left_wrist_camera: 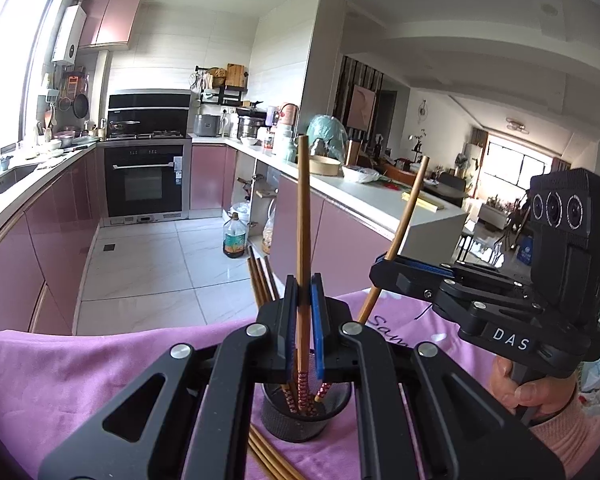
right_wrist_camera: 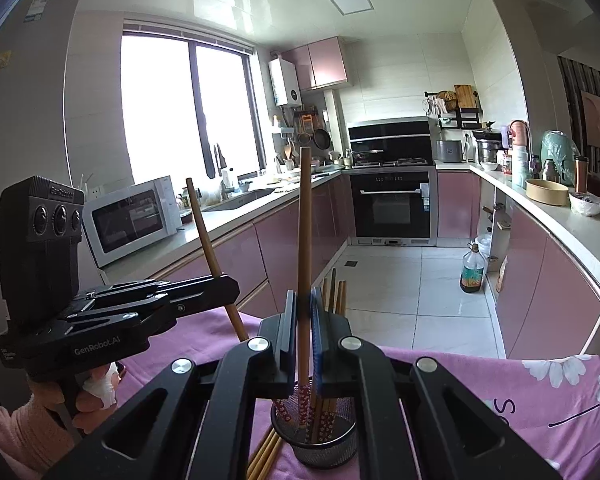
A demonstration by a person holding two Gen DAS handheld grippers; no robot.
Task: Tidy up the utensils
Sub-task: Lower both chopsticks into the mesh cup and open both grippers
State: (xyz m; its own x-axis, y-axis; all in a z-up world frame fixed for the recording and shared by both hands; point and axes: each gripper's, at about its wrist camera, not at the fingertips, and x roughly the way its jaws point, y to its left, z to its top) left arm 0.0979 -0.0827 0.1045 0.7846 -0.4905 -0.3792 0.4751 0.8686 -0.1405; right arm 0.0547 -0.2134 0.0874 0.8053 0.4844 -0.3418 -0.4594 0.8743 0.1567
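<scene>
Pink cloth (left_wrist_camera: 80,380): the pink fabric cover lies under both claws and carries everything; keep your wrists clear of it so it doesn't drag.
Black mesh cup (left_wrist_camera: 300,412): round black wire-mesh holder, directly below the left gripper (left_wrist_camera: 304,312) and below the right gripper (right_wrist_camera: 304,320); it already holds chopsticks, patterned ends down.
Left claw: closed tight on one brown wooden chopstick (left_wrist_camera: 303,216), held near upright, its patterned end inside the cup.
Right claw: closed on a second brown wooden chopstick (right_wrist_camera: 304,232), its lower end also inside the cup.
Loose chopsticks (left_wrist_camera: 272,460): a bundle lying on the cloth beside the cup, part hidden under the claws.
Step, as judged: dropping both sticks in.
Advice: keep each stick vertical over the cup's middle, open slowly, one claw at a time.
Risk: a leaning stick could tip the light cup.
</scene>
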